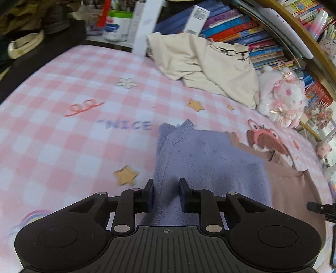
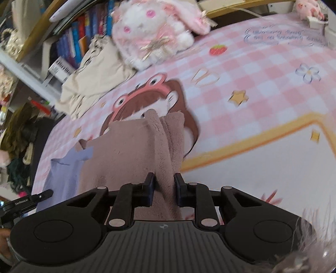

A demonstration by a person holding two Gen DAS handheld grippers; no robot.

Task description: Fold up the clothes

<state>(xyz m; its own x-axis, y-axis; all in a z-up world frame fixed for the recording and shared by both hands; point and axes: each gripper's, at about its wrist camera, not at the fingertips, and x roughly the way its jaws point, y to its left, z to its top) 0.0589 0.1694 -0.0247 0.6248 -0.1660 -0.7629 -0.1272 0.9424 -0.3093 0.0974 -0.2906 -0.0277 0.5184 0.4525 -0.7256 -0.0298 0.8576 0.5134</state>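
Observation:
A lavender knit cloth lies on the pink checked blanket, overlapping a mauve knit cloth to its right. I cannot tell whether they are one garment or two. My left gripper is shut on a raised fold of the lavender cloth, which fills the gap between its pads. In the right wrist view, my right gripper is shut on a bunched ridge of the mauve cloth. The lavender cloth shows to its left.
A crumpled cream garment lies at the blanket's far side, beside a white and pink plush rabbit. Stacked books line the shelf behind. A small pink plush sits at the far corner. Bare blanket spreads to the left.

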